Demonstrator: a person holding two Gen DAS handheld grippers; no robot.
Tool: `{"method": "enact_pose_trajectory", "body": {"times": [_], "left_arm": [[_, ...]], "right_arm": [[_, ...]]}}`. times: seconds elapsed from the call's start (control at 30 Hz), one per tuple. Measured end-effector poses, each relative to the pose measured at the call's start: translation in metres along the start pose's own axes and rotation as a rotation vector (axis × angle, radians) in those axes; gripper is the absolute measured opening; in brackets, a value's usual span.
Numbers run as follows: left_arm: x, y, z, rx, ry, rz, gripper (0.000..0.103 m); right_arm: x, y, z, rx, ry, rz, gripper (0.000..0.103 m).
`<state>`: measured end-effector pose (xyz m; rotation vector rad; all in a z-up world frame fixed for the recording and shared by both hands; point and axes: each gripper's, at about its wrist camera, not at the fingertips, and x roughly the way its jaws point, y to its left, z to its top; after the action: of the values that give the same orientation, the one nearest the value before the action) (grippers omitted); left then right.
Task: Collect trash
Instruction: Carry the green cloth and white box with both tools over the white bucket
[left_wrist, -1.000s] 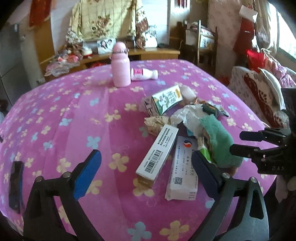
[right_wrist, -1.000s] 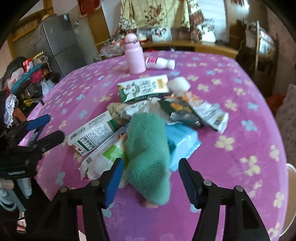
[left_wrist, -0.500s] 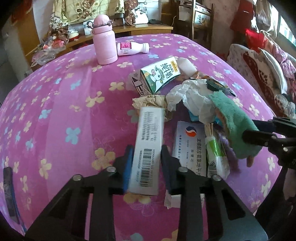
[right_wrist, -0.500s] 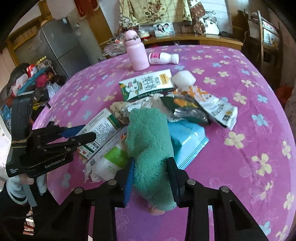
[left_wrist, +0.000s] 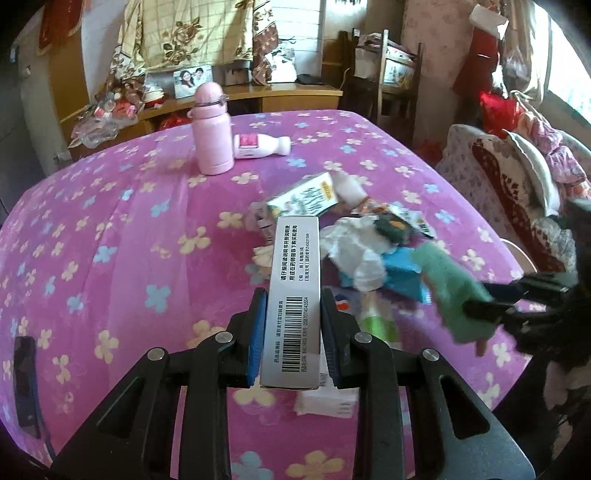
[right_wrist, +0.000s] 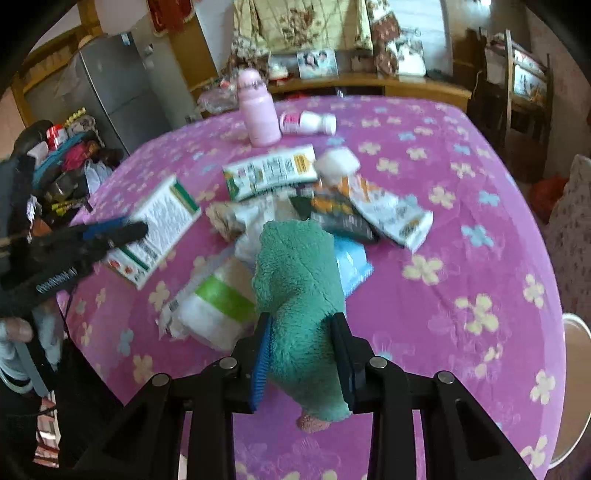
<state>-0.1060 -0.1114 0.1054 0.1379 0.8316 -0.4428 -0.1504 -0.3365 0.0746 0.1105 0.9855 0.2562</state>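
Note:
My left gripper (left_wrist: 293, 295) is shut on a long white box with a barcode (left_wrist: 295, 254), held a little above the pink flowered tablecloth (left_wrist: 110, 240). The right wrist view shows the same box (right_wrist: 162, 221) in that gripper (right_wrist: 114, 230) at the left. The jaws of my right gripper (right_wrist: 301, 321) are closing, and the pads press on a green fuzzy cloth (right_wrist: 295, 266) between them. Under and behind it lies a trash heap: a milk carton (right_wrist: 269, 175), snack wrappers (right_wrist: 391, 214), a blue packet (right_wrist: 351, 266), a white and green wrapper (right_wrist: 214, 302) and crumpled paper (left_wrist: 354, 251).
A pink flask (left_wrist: 212, 136) stands at the table's far side with a small white bottle (left_wrist: 262, 146) lying beside it. A black phone (left_wrist: 26, 384) lies near the left edge. A sofa (left_wrist: 517, 192) is on the right, a grey fridge (right_wrist: 107, 88) on the left.
Both grippers went from wide open to closed: the left took hold of the barcode box and raised it off the cloth, and the right closed on the green cloth.

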Motion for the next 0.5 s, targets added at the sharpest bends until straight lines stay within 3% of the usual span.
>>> {"method": "enact_pose_trajectory", "body": {"times": [0.03, 0.1, 0.13, 0.33, 0.4, 0.5], "left_arm": [[0.001, -0.002, 0.000, 0.001, 0.000, -0.006, 0.025], [0.003, -0.007, -0.001, 0.003, 0.008, -0.011, 0.025], [0.004, -0.009, -0.001, 0.004, 0.010, -0.012, 0.025], [0.002, -0.022, 0.001, 0.021, 0.007, -0.016, 0.025], [0.001, -0.027, 0.003, 0.026, 0.006, -0.018, 0.025], [-0.001, -0.039, 0.008, 0.041, 0.001, -0.030, 0.025]], "right_arm": [[0.004, -0.003, -0.003, 0.011, 0.009, -0.008, 0.031], [0.014, -0.005, -0.006, 0.023, 0.042, -0.034, 0.046], [0.017, -0.006, -0.009, 0.028, 0.048, -0.042, 0.048], [0.030, -0.010, -0.017, 0.061, 0.063, 0.005, 0.046], [0.025, -0.008, -0.019, 0.048, 0.044, 0.006, 0.040], [0.007, -0.011, -0.016, 0.042, -0.002, 0.012, 0.040]]}}
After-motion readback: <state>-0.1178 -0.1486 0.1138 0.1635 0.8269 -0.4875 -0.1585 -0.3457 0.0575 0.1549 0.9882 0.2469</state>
